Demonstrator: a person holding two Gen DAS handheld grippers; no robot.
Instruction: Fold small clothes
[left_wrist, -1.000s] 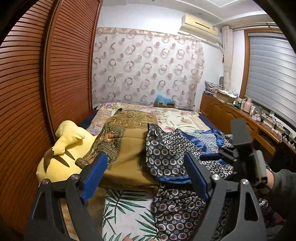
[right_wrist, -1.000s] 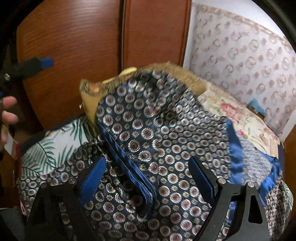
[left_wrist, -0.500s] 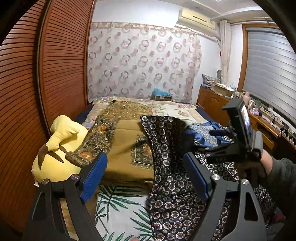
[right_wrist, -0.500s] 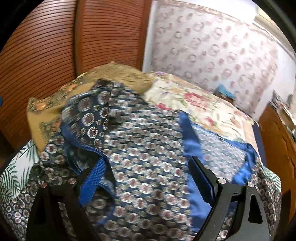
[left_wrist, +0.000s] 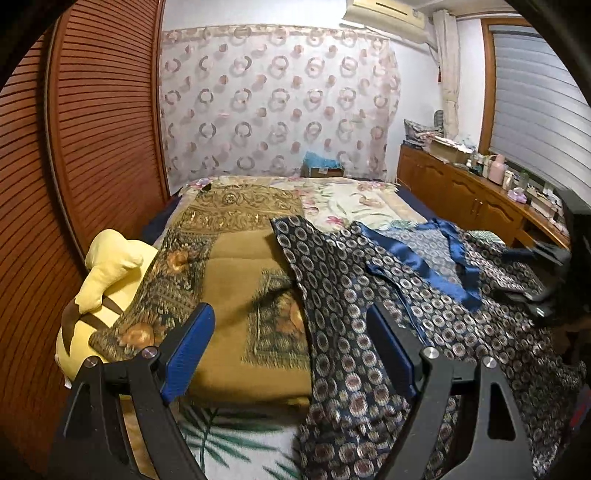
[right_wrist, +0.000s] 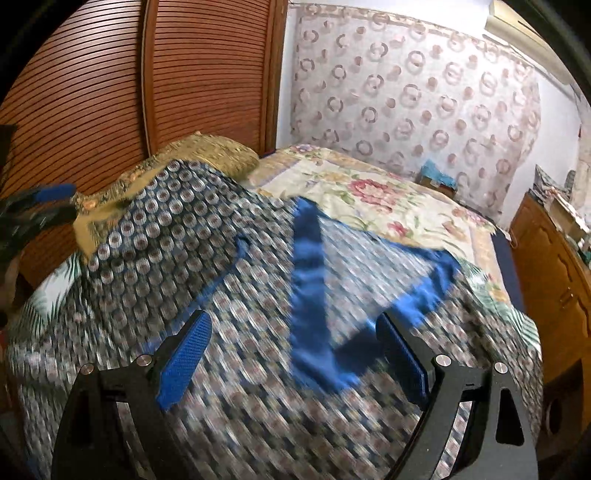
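Jaws unchanged, wide and empty; patterned garment (right_wrist: 207, 258) now spread flatter.

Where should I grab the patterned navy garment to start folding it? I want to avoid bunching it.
Probably take the patterned navy garment by its loose far corner, which lies flat on the gold blanket. Coming from the left, the open left tool could pinch that edge cleanly; the blue trim lies amid layered fabric.

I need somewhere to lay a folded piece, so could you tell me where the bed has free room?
The cream floral bedspread lies bare at the far end, between the ochre patterned blanket and the wooden cabinet. The near half is crowded by the navy circle-print garment and the yellow plush toy.
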